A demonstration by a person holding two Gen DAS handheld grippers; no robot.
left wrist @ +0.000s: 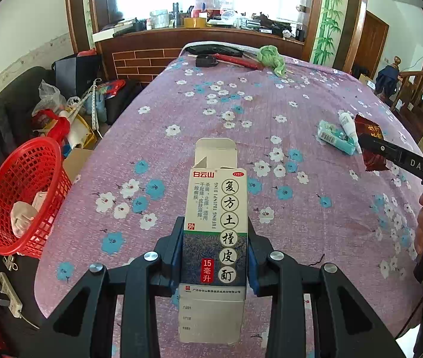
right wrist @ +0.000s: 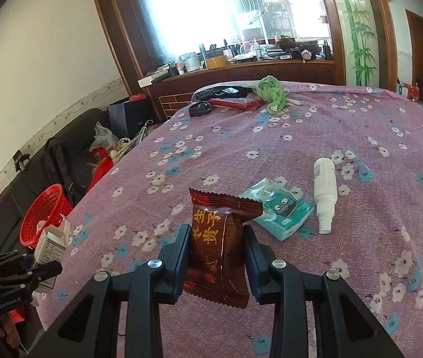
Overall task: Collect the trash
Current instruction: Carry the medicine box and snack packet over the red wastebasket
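My left gripper (left wrist: 215, 238) is shut on a white and blue medicine box (left wrist: 215, 223) with its top flap open, held above the purple flowered tablecloth (left wrist: 241, 113). In the right wrist view the same box (right wrist: 52, 246) and left gripper (right wrist: 37, 264) appear at the lower left. My right gripper (right wrist: 215, 243) is shut on a brown snack wrapper (right wrist: 218, 247); the left wrist view shows this wrapper (left wrist: 370, 141) and gripper (left wrist: 369, 149) at the right. A red mesh basket (left wrist: 23, 197) sits off the table's left edge with a white tissue inside.
A teal tissue pack (right wrist: 280, 213) and a white spray bottle (right wrist: 324, 191) lie on the cloth right of the wrapper. At the far end lie a green cloth (right wrist: 271, 92), a red flat item (right wrist: 235, 103) and black items. Bags clutter the floor at left.
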